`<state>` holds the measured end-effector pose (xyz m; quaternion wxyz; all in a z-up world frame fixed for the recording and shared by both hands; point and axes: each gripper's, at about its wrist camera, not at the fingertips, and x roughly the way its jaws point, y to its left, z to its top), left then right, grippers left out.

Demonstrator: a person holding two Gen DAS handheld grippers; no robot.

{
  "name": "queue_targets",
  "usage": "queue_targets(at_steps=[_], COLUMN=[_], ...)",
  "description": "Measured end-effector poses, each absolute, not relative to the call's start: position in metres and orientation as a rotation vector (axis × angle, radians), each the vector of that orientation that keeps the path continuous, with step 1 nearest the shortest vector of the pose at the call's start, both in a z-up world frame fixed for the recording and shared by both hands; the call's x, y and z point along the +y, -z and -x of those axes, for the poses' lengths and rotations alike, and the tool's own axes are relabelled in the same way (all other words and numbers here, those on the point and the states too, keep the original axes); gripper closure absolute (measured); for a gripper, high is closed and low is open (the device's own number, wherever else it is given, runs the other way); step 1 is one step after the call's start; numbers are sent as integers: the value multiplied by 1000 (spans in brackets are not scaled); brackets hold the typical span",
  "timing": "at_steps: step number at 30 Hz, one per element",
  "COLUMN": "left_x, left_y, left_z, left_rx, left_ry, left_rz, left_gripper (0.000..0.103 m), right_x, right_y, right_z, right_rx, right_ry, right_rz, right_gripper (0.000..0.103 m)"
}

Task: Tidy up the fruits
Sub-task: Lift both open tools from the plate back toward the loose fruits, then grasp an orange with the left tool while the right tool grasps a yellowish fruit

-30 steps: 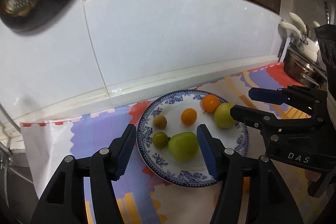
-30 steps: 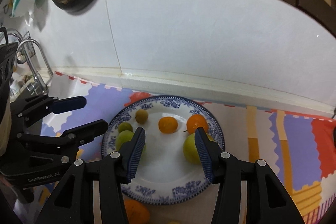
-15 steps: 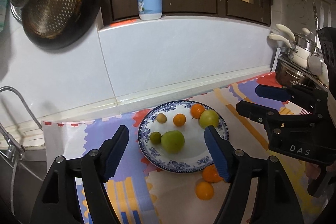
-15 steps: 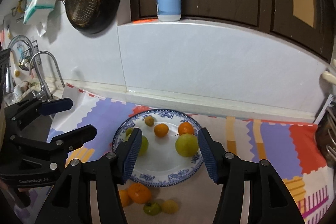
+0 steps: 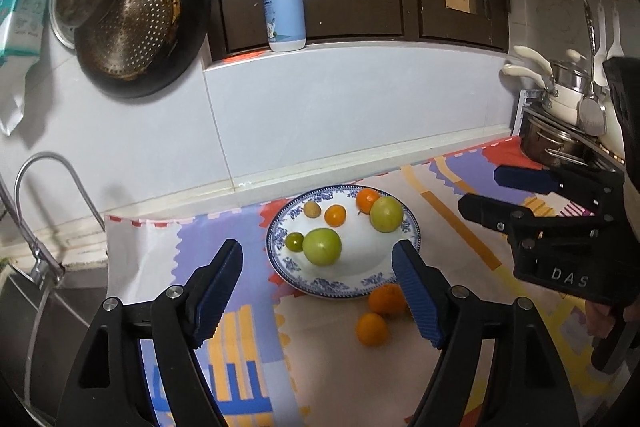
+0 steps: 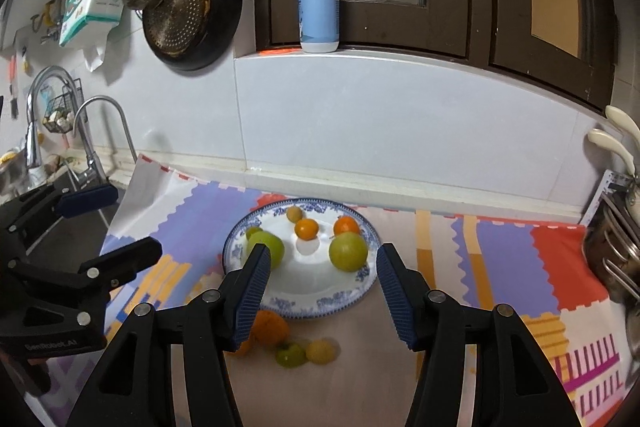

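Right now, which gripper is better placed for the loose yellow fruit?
Likely right: the right gripper is open and empty, and the yellow fruit lies centred under it. The left view doesn't show it.

Left tongs [image 5: 318, 291] jaws just widened, empty, right tongs [image 6: 322, 285] parted, empty, both angled downward

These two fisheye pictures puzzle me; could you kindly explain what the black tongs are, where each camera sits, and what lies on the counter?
There is no robot arm: a person holds one pair of tongs in each hand, with a camera on each looking along its fingers. One picture is from the left tongs, the other from the right tongs. Both are open and hold nothing. On the patterned mat stands a blue-rimmed plate with six fruits, green, yellowish and orange. A few more fruits, including an orange, lie on the mat in front of it.
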<state>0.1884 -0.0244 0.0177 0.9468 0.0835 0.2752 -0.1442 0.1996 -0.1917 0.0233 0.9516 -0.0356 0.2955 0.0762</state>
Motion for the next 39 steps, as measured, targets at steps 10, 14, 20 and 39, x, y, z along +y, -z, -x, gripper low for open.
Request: queue_targets(at_steps=[10,14,20,39], left_x=[-30,-34,-42,-65], left_y=[4,10,26,88], left_z=[-171,-167,-170,-206], left_rx=[594,589,610,797], left_ry=[268,263,254,290], left_rz=[-156,-170,-184,-222], left_gripper=[26,26,26,26], right_x=[-195,-195,-194,-209], right_y=[-5,5,22,88], right_z=[-184,-182,-184,-221], right_rx=[651,674,715,895], right_ry=[-188,-214,-259,-337], right_rz=[117,148,203,212], right_gripper=[47,47,47,47])
